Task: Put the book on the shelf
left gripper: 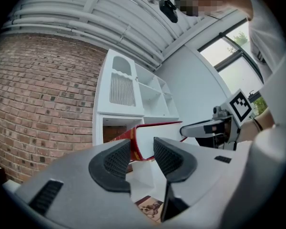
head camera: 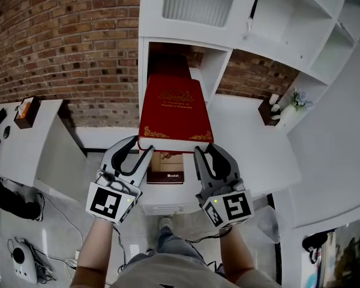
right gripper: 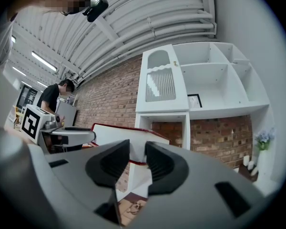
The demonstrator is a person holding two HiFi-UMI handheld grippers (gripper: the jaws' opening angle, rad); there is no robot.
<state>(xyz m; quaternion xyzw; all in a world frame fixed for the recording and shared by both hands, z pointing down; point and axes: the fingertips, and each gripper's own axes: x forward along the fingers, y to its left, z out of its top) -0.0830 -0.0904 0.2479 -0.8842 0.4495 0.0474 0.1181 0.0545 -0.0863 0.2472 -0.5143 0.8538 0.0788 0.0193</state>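
**A:** Quick pass, left to right. What's at the far left?

**B:** A brick wall (head camera: 66,35), and a small brown box (head camera: 25,114) on the side counter (head camera: 45,137). It isn't touching anything I'm handling.

**A:** Left gripper?

**B:** My left gripper (head camera: 143,146) is level, and its fingers (left gripper: 117,161) are clamped on the near-left corner of the red book (head camera: 175,110). The red spine edge sits against the left pad.

**A:** Where's the book?

**B:** It's in the air, flat, with the gold-printed cover up. Its far end is at the mouth of the shelf's (head camera: 168,17) lower open compartment (head camera: 219,71). I can't tell how far in it reaches. Below its near edge, a second book (head camera: 168,171) lies on the white counter.

**A:** Right gripper?

**B:** My right gripper (head camera: 205,149) mirrors the left. Its fingers (right gripper: 164,163) are closed on the near-right corner, with the page block between the pads. Both marker cubes face the head camera.

**A:** Far right?

**B:** A small bunch of flowers (head camera: 298,98) beside the shelf's side bays, well away from the book.
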